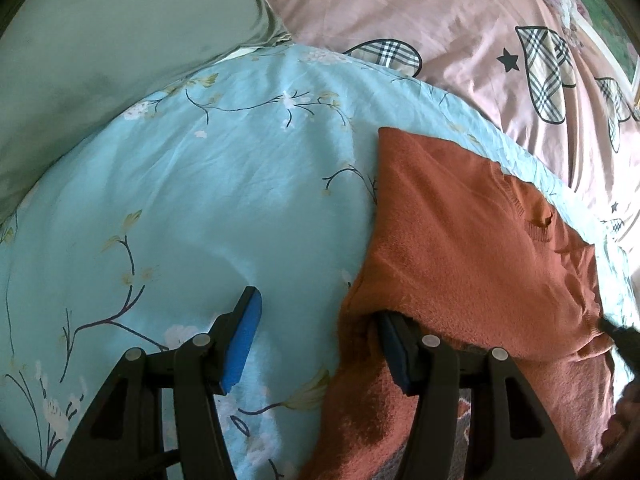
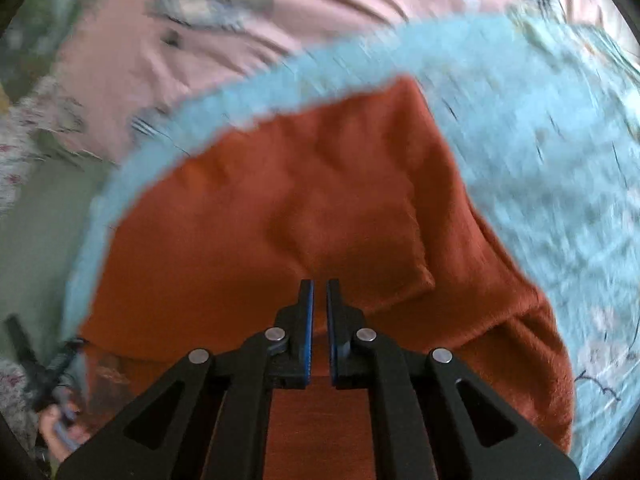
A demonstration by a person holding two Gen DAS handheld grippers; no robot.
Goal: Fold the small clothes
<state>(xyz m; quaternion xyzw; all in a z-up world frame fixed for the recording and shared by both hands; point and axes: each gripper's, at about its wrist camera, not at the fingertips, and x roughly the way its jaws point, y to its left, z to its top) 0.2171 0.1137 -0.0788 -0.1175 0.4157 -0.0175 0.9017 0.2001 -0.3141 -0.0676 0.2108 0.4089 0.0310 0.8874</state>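
A rust-orange knit garment (image 1: 472, 240) lies on a light blue floral sheet (image 1: 200, 184), partly folded, its near edge hanging off the bed. My left gripper (image 1: 316, 324) is open at the garment's left edge; its right finger (image 1: 394, 354) is tucked under the orange fabric, its left finger (image 1: 242, 336) rests over bare sheet. In the right wrist view the garment (image 2: 320, 200) fills the middle, blurred. My right gripper (image 2: 319, 312) hovers over it with jaws nearly together, a thin gap between the pads and no cloth visibly pinched.
A pink quilt (image 1: 460, 20) with plaid hearts lies beyond the blue sheet. A grey-green pillow (image 1: 100, 48) sits at the far left. The other gripper and the hand holding it (image 2: 60, 424) show at the right wrist view's lower left.
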